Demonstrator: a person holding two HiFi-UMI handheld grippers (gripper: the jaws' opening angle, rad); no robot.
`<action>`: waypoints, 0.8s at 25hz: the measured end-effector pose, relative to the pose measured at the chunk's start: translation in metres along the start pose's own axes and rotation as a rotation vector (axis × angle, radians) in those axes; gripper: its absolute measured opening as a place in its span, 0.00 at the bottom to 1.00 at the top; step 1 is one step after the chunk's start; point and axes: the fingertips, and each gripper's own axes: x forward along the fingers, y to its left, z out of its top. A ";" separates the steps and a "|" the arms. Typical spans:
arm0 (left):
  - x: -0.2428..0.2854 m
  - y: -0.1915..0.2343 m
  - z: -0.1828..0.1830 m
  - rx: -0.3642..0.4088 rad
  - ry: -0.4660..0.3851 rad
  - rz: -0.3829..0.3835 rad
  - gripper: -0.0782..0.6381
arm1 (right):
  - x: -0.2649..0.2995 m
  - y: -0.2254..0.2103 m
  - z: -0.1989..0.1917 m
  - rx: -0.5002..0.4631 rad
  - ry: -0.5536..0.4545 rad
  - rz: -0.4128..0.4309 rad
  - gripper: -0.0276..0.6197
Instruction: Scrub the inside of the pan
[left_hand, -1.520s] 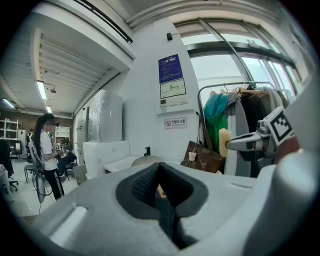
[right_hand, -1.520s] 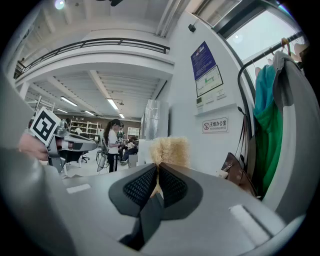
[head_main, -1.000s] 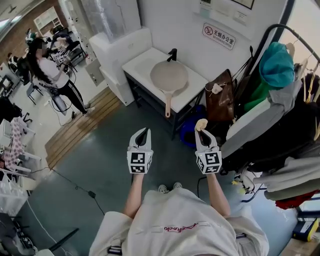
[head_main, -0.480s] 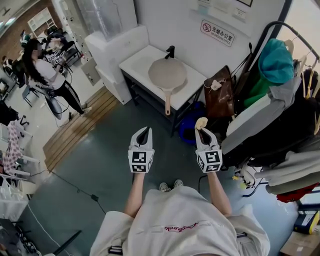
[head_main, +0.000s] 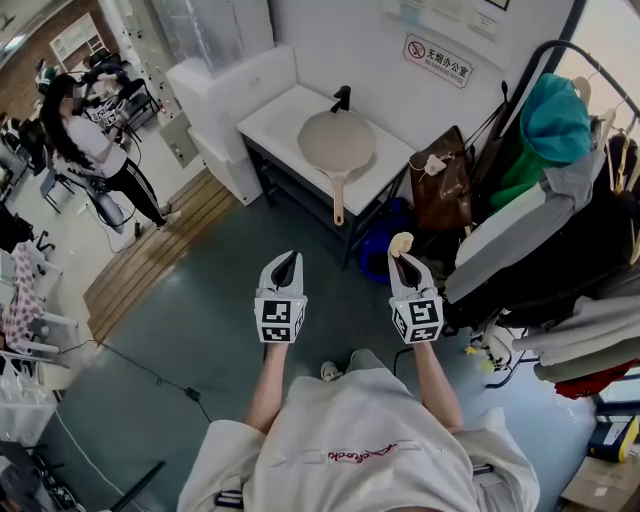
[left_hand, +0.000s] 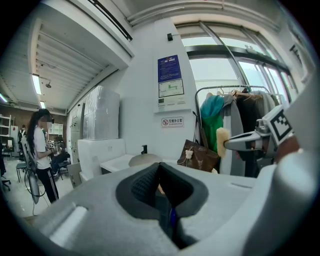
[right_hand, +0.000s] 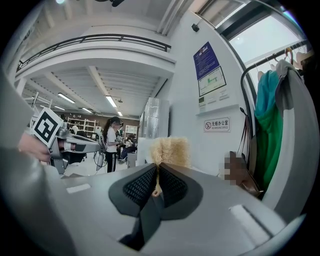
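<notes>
On the white countertop (head_main: 275, 118) against the wall, a round beige pan with a long handle (head_main: 337, 143) is laid flat, its handle pointed toward the front edge. Well apart from it, a pale yellow fibrous scrubber (head_main: 401, 243) is pinched between the jaws of the right gripper (head_main: 404, 256). Beside that, the left gripper (head_main: 283, 262) is held with its jaws pressed together on nothing. A brown leather handbag (head_main: 441, 190) is hung just right of the counter.
</notes>
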 end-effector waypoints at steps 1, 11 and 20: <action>0.001 0.001 -0.001 0.000 0.002 -0.002 0.11 | 0.001 0.001 -0.001 0.000 0.002 0.000 0.08; 0.017 0.008 -0.009 0.006 0.017 -0.021 0.11 | 0.018 0.001 -0.008 0.000 0.004 0.001 0.08; 0.051 0.024 -0.013 0.015 0.024 -0.014 0.11 | 0.053 -0.013 -0.015 0.019 0.003 0.006 0.08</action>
